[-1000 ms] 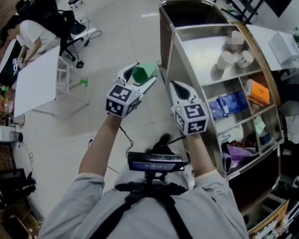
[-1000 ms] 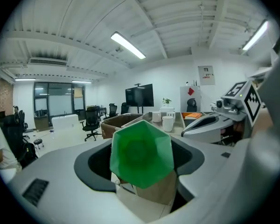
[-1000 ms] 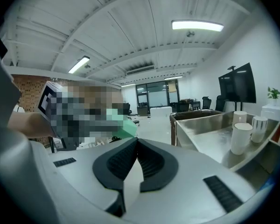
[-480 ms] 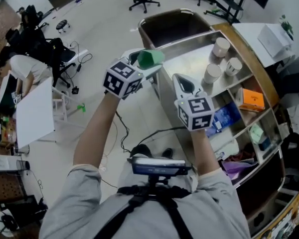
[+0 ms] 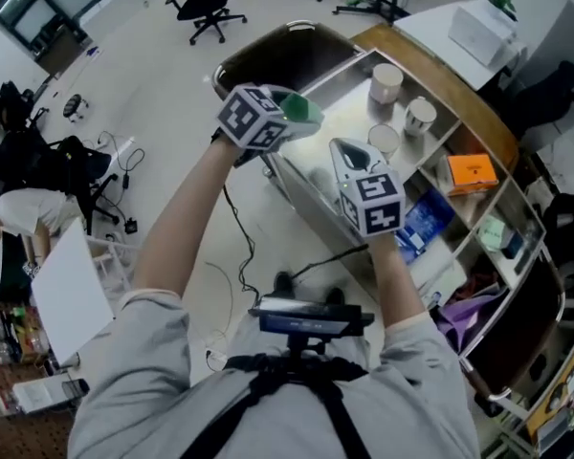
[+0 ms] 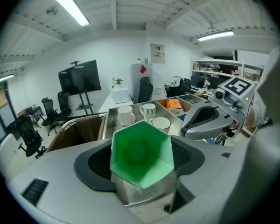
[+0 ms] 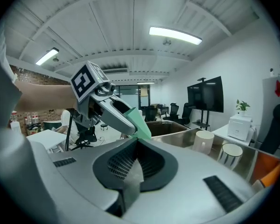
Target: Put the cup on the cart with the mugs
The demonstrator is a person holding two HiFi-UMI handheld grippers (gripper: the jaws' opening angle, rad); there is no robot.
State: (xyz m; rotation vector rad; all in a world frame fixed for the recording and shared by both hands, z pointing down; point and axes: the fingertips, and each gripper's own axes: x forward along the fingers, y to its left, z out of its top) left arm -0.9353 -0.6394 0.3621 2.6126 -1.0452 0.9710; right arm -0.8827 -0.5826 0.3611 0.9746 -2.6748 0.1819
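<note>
By steel cart shelf (image 5: 337,113) bearing white mugs (image 5: 387,82): left claw (image 5: 292,113) clamped on green hexagonal cup (image 6: 141,153); right claw (image 5: 349,153) closed, empty.

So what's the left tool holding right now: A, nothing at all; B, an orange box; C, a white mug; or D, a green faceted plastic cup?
D: the left gripper view shows the left tool closed on the green faceted plastic cup, while the white mugs stand untouched on the steel cart ahead.
</note>
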